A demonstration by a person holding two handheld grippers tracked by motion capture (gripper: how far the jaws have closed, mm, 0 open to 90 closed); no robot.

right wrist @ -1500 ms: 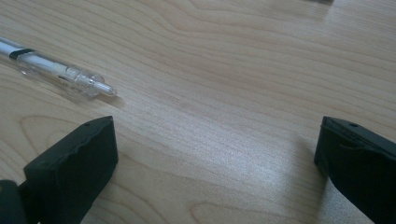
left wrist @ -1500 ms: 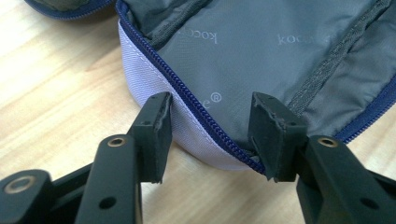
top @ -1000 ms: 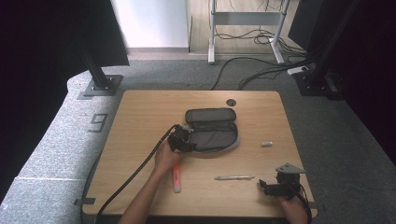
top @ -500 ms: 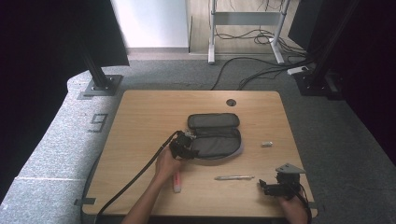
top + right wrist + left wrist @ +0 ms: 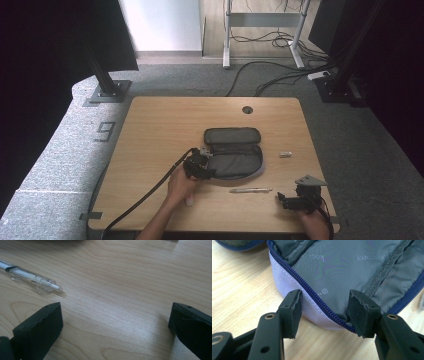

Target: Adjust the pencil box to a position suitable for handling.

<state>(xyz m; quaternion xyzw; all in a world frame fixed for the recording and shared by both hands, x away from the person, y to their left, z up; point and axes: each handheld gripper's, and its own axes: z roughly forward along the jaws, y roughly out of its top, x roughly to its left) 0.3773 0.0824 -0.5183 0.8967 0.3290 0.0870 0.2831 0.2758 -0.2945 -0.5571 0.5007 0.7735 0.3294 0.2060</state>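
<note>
High view: a wooden table (image 5: 150,130) on grey carpet, cables trailing beyond. Left gripper (image 5: 199,166) reaches to the open grey pencil case (image 5: 235,157) mid-table — its parted jaws straddling the lilac, blue-zipped rim, pads not pressing. Right gripper (image 5: 295,200) rests near-right, jaws wide, beside a pen (image 5: 250,190).

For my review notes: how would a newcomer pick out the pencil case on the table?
Start at the wooden table and look just right of its middle. There lies the pencil case, unzipped and spread flat, with the left gripper at its left end. It is the only soft, dark grey, zip-edged thing; the pen in front and the small pale piece to its right are slim and hard.
</note>
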